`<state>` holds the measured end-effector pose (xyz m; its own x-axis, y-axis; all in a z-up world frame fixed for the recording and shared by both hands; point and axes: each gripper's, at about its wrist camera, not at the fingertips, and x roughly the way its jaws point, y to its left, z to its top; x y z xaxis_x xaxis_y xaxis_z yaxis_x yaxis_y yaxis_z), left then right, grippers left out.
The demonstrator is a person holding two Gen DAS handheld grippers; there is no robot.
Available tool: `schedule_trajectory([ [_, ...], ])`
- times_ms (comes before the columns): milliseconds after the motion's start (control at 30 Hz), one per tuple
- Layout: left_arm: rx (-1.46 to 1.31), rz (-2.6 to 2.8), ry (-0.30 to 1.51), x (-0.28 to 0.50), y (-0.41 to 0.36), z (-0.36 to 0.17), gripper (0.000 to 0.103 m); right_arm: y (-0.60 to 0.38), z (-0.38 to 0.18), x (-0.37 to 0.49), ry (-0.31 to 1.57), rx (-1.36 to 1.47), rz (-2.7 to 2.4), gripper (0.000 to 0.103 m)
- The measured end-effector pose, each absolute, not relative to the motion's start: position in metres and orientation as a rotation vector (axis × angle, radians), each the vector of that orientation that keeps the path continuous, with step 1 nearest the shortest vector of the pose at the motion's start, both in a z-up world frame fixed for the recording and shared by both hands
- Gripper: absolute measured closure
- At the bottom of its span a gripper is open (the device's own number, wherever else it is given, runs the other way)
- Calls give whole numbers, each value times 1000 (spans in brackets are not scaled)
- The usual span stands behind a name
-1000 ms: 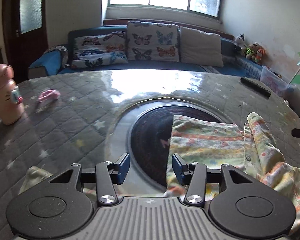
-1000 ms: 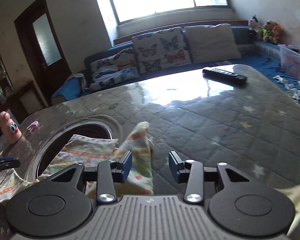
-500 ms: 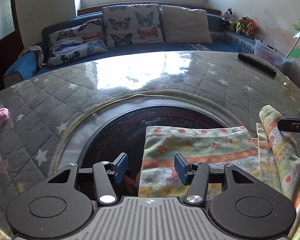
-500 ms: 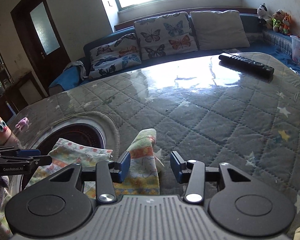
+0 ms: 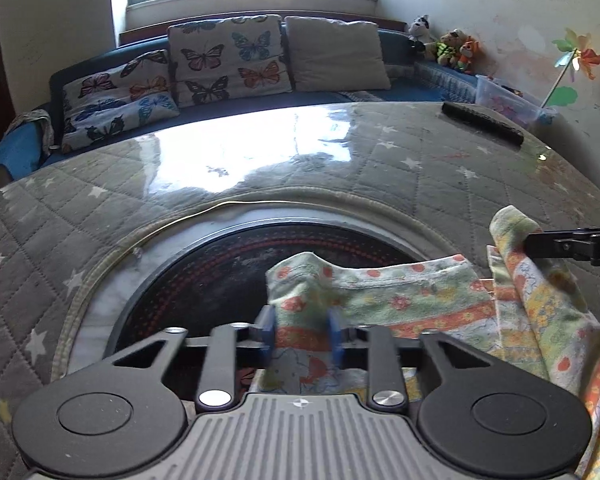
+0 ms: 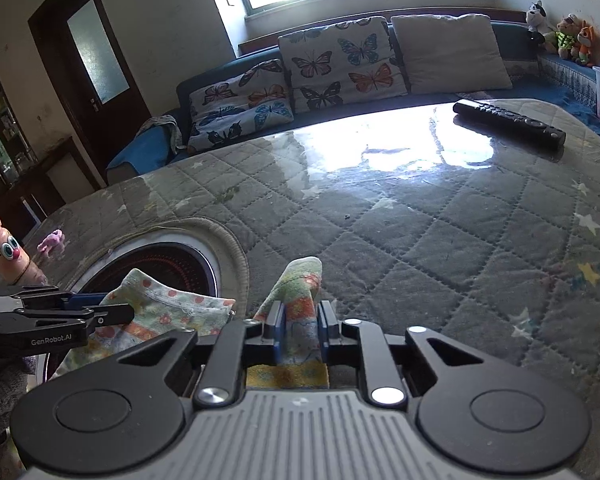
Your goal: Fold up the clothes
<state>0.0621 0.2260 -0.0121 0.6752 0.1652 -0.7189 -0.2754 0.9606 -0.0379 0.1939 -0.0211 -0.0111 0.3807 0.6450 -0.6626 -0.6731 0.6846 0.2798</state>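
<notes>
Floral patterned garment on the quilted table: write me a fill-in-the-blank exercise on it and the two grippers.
1. Both the left gripper and the right gripper are closing on the floral patterned garment, each with a fold of ____ between its blue pads.
2. The long black remote control lies on the grey quilted star-print table cover, far from both ____.
3. The sofa cushions are printed with ____.

Missing words: cloth; grippers; butterflies

Quilted table open ahead to remote; bottle and, apparently, small pink toy crowd left edge.
</notes>
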Motion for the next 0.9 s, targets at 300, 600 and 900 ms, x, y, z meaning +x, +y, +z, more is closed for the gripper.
schedule_trajectory([
  [300,-114,379,629,45,231,20,96,-36,19,186,674,-31,781,98],
  [600,-201,430,703,48,261,6,75,-34,6,187,735,-67,776,90],
  [900,-126,348,708,-1,218,11,60,-14,-4,121,788,-242,963,51],
])
